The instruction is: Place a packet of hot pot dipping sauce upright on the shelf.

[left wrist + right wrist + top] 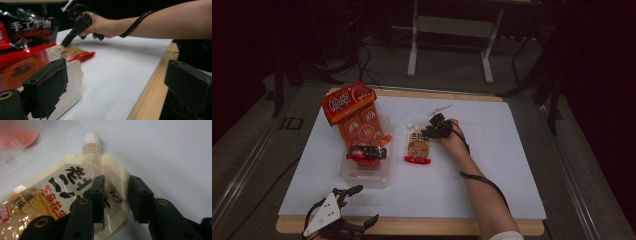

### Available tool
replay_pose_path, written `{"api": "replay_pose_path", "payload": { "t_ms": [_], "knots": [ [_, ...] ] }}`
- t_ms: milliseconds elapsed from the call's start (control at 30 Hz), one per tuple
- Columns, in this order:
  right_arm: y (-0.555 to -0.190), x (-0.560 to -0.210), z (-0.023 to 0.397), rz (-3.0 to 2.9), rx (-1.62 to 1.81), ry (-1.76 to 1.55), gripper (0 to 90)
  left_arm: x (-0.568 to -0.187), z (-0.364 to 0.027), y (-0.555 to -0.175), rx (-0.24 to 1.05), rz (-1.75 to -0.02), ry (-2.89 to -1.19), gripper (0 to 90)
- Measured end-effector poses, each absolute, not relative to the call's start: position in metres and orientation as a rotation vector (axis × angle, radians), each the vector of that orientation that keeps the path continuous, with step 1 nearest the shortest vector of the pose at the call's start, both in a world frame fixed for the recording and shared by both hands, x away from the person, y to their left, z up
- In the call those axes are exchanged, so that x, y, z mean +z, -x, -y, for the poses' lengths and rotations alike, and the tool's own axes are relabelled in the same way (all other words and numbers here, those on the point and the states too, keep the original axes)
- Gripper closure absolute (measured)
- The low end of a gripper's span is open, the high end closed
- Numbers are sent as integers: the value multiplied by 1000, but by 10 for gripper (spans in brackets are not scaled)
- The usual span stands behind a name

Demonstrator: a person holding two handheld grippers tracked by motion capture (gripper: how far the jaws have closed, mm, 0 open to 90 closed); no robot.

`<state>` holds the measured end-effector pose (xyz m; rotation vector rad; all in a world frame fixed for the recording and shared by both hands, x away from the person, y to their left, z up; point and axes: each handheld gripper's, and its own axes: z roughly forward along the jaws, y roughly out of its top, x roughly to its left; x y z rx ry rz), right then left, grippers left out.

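While the spouted sauce pouch [417, 148] lies flat on the white sheet [492, 165] that covers the desk [412, 226], the right claw [430, 132] hangs low over its upper edge, just below the white cap [92, 138]. Seen in the right gripper view, the pouch's right shoulder sits between the 2 jaws; the left jaw lies over the printed black characters and the right jaw stands at the pouch's edge. A narrow gap of pouch shows between them, and whether the pads press on it I cannot tell. No earlier look is at hand.

Left of the pouch stands a clear plastic tray [365, 176], just beside it, holding a red-and-black packet [367, 152]. A large orange snack bag [354, 114] leans over the tray's far end, farther from the person than the pouch.

Well apart from the pouch, at the near edge of the desk, the left claw [362, 205] rests with its 2 jaws spread wide and nothing between them; the left gripper view looks between them toward the pouch [77, 53] and the right hand [100, 25].
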<state>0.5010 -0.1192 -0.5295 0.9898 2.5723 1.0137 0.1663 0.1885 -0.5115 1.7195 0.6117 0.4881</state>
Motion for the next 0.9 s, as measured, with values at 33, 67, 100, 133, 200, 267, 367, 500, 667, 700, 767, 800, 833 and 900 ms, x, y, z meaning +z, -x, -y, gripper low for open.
{"api": "replay_pose_path", "payload": {
  "t_ms": [33, 67, 100, 133, 200, 267, 367, 500, 667, 700, 767, 800, 833, 900],
  "knots": [
    [-500, -529, 117, -2574, 993, -974, 729, -512, -189, -167, 482, -622, -1717, 56],
    [-499, -528, 116, -2574, 979, -962, 762, -511, -189, -167, 477, -631, -1705, 56],
    [-497, -528, 114, -2578, 971, -960, 803, -511, -190, -167, 482, -643, -1703, 57],
    [-496, -528, 113, -2583, 965, -955, 838, -511, -191, -167, 483, -651, -1696, 58],
    [-494, -527, 110, -2586, 947, -952, 872, -510, -191, -167, 479, -654, -1690, 60],
    [-493, -526, 108, -2589, 925, -945, 887, -510, -191, -167, 488, -658, -1692, 61],
    [-491, -525, 107, -2580, 912, -959, 894, -507, -190, -167, 445, -676, -1694, 64],
    [-488, -517, 109, -2567, 928, -966, 896, -506, -187, -167, 434, -667, -1698, 63],
    [-478, -506, 117, -2545, 963, -950, 897, -503, -185, -166, 411, -669, -1707, 60],
    [-475, -503, 119, -2538, 973, -942, 898, -503, -184, -166, 408, -665, -1712, 61],
    [-470, -498, 123, -2527, 999, -929, 898, -501, -183, -165, 425, -663, -1717, 60],
    [-468, -495, 124, -2525, 1001, -919, 898, -501, -183, -166, 412, -656, -1713, 60],
    [-468, -495, 124, -2525, 1001, -919, 898, -501, -183, -166, 412, -656, -1713, 60],
    [-458, -483, 128, -2506, 1042, -885, 898, -499, -180, -166, 397, -663, -1723, 56]
  ]
}}
